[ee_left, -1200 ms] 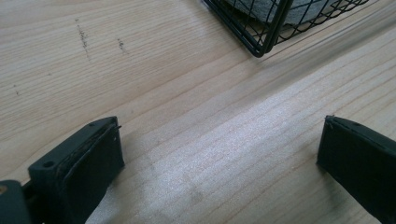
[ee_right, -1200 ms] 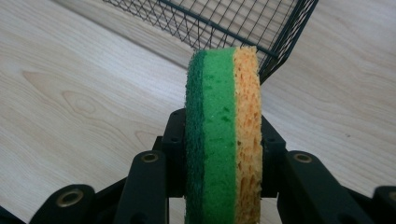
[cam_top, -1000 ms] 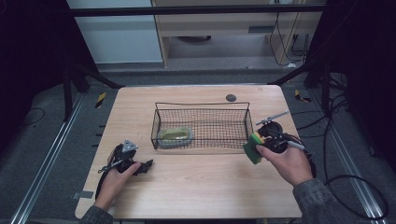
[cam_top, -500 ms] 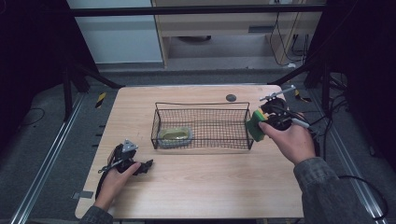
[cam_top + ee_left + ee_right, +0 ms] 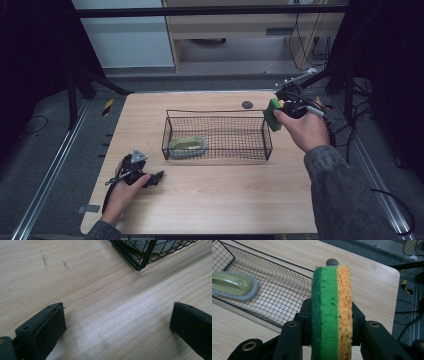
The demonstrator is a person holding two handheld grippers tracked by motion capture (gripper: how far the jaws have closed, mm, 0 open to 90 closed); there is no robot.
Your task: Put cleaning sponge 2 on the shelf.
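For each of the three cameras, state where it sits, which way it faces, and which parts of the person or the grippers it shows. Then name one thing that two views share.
High view: fixed above the person's side, looking forward and down on the table; both forearms, left gripper, right gripper.
Left gripper view: rides the left gripper, looking down at the tabletop between its open jaws, basket corner ahead.
Right gripper view: rides the right gripper, looking across the wire basket; its jaws clamp the sponge.
Shared: the right gripper view and the high view both show the green scrubber in the basket.

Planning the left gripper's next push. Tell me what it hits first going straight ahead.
Probably the basket: its near corner lies ahead of the open left gripper, with bare table between. Depth is uncertain.
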